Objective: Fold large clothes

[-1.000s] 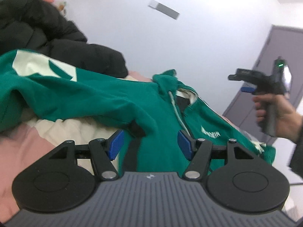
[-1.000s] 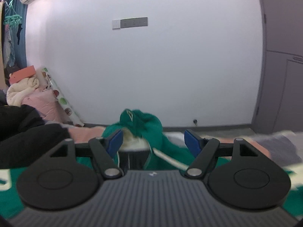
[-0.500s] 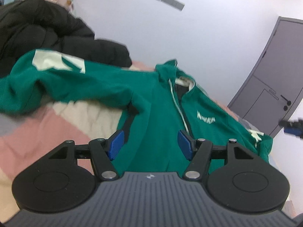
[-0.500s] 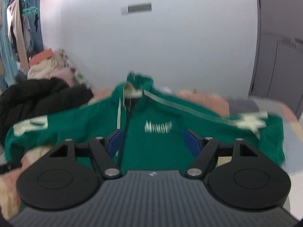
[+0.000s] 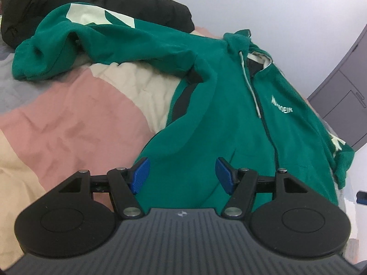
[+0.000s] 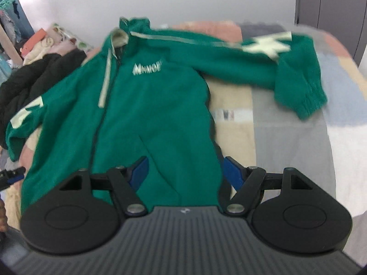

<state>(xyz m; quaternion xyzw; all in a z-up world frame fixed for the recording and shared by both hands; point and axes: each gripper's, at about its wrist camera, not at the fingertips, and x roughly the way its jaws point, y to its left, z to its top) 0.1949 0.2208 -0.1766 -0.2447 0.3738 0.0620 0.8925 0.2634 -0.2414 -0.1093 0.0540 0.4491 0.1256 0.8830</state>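
- The green hooded jacket lies front-up on the bed, hem at the near edge, hood toward the wall.
- Both the left gripper and the right gripper hang released over the hem, holding nothing.
- The likely step is grasping a sleeve; pinching the cuff cleanly would fold it straight.
- The bed's right side offers bare room; the black coat crowds the far left corner, touching the other sleeve.
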